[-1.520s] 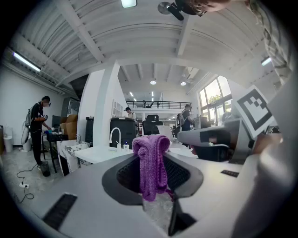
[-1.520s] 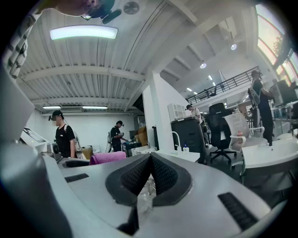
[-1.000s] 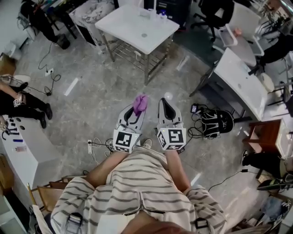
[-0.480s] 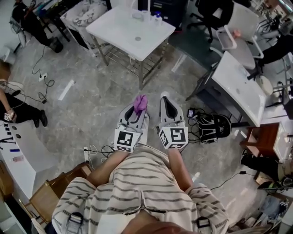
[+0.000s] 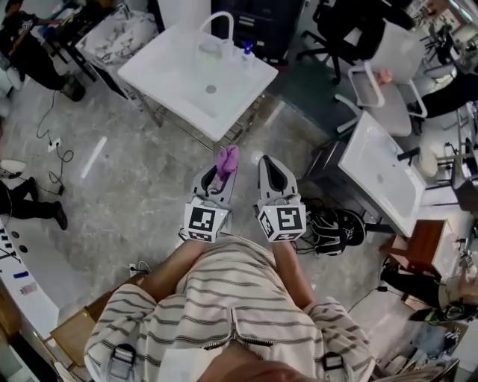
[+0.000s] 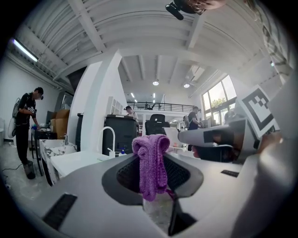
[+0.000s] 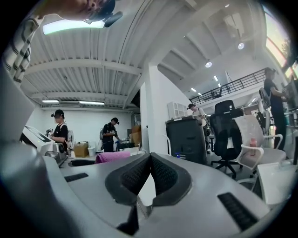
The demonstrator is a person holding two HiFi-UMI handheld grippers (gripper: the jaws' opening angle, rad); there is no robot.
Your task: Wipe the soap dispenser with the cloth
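On the white table [image 5: 168, 78] ahead, beside the curved tap [image 5: 217, 21], stands the soap dispenser [image 5: 246, 51], well apart from both tools. The purple cloth [image 6: 151, 167] hangs clamped in the left tool [image 5: 222, 173]; the right tool [image 7: 150, 161] is closed on nothing.

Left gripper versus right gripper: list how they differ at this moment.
The left gripper is shut on a purple cloth, which sticks out past its tips; the right gripper is shut on nothing. The left gripper's pads are kept apart by the cloth; the right gripper's pads meet. Shared: both are held side by side, pointing toward the white sink table.
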